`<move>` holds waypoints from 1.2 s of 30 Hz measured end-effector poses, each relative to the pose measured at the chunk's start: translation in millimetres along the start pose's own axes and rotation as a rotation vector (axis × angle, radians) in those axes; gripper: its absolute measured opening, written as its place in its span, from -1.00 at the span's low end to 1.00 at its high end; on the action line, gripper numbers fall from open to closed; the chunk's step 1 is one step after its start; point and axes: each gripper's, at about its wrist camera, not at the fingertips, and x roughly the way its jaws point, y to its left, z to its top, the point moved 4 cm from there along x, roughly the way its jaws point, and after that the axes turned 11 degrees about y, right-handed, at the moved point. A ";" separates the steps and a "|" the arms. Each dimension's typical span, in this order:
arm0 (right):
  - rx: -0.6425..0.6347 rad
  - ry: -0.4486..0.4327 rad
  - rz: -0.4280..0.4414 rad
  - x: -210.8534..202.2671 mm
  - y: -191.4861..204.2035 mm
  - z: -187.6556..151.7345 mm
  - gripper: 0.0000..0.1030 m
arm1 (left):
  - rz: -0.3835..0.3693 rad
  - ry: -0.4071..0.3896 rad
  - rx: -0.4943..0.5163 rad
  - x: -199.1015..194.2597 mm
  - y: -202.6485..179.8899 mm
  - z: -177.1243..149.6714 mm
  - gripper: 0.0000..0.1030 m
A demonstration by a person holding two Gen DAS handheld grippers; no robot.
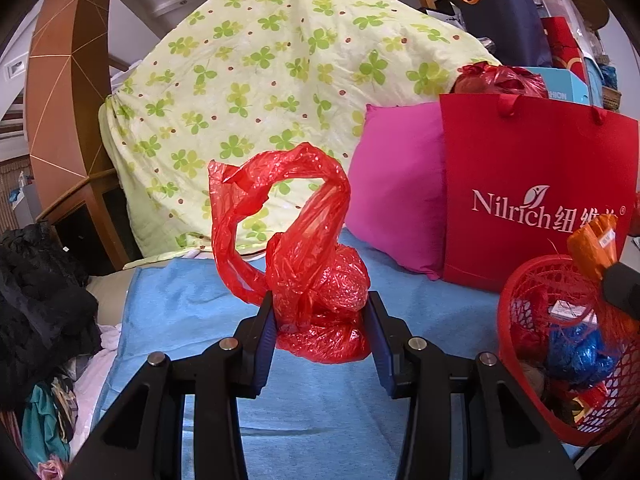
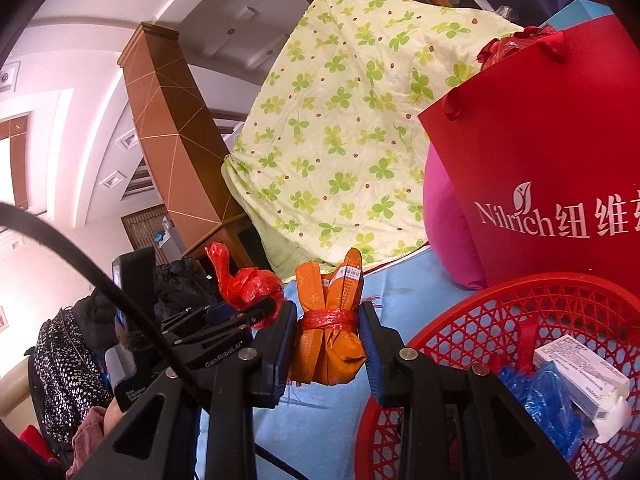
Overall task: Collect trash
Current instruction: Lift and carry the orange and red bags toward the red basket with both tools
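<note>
My left gripper (image 1: pixel 322 322) is shut on a crumpled red plastic bag (image 1: pixel 316 280) and holds it above the blue cloth (image 1: pixel 180 312); the bag's loop handle stands up. It also shows in the right wrist view (image 2: pixel 250 286), left of my right gripper. My right gripper (image 2: pixel 328 344) is shut on an orange wrapper bundle (image 2: pixel 332 320) tied with red string, held just left of the red mesh basket (image 2: pixel 480 320). In the left wrist view the basket (image 1: pixel 516 320) sits at the right with the orange bundle (image 1: pixel 592 240) above its rim.
The basket holds a blue plastic bag (image 2: pixel 548 400) and a white box (image 2: pixel 580 372). A red Nilrich paper bag (image 1: pixel 532 200), a pink pillow (image 1: pixel 396 192) and a clover-print quilt (image 1: pixel 260 80) stand behind. Dark clothes (image 1: pixel 36 300) pile at the left.
</note>
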 end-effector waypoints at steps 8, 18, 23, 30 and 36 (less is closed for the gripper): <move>0.021 -0.011 -0.025 -4.7 -7.4 1.5 -0.34 | -0.022 0.002 0.021 -0.3 -13.3 -0.5 -0.14; 0.024 -0.012 -0.048 -9.5 -15.9 2.3 -0.34 | -0.047 0.010 0.051 2.2 -28.6 -2.2 -0.14; 0.032 -0.013 -0.055 -11.7 -20.4 3.6 -0.34 | -0.060 0.013 0.065 4.1 -36.3 -2.6 -0.14; 0.034 -0.016 -0.068 -17.4 -25.8 3.5 -0.34 | -0.072 0.015 0.079 4.6 -44.6 -2.6 -0.14; 0.045 -0.022 -0.073 -22.4 -28.0 3.2 -0.34 | -0.075 0.015 0.089 4.3 -47.0 -3.2 -0.14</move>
